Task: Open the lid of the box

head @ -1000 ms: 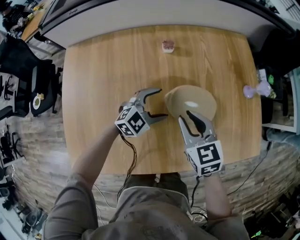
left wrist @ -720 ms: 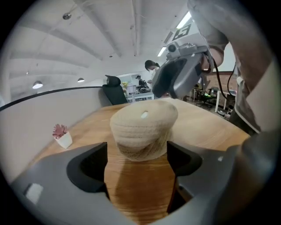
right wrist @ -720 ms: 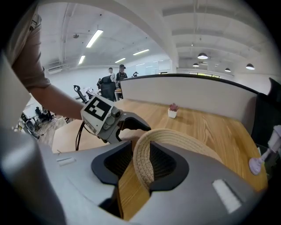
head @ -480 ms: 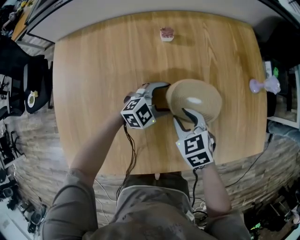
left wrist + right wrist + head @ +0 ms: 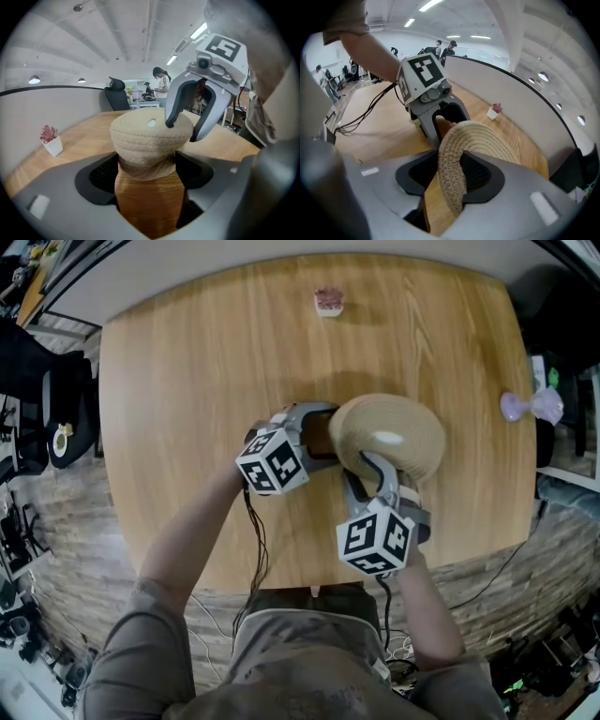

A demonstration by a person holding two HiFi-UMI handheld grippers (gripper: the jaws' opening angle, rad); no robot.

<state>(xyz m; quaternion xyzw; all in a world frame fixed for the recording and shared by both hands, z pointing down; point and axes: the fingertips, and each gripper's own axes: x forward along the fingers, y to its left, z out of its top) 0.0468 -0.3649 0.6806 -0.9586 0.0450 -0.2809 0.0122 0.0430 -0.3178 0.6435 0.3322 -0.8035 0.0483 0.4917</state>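
A round woven box (image 5: 389, 432) with a domed lid (image 5: 150, 126) stands in the middle of the wooden table (image 5: 187, 381). My left gripper (image 5: 322, 434) straddles the box's left side. Its jaws are closing, and in the left gripper view the pads (image 5: 105, 176) lie against the box body (image 5: 147, 157). My right gripper (image 5: 370, 470) reaches in from the near side, rolled over. Its jaws are opening with the lid's rim (image 5: 450, 173) between them: one finger (image 5: 171, 112) rests on the lid's top and the other hangs beside the edge. The lid sits on the box.
A small pink plant in a white pot (image 5: 329, 302) stands at the table's far edge. A purple object (image 5: 525, 407) lies off the table's right edge. Black chairs (image 5: 56, 399) stand to the left. People stand in the far background of both gripper views.
My left gripper has moved right until its jaws hold the box's side. My right gripper has pulled back from the lid's top to its near rim, rolled, and widened its jaws.
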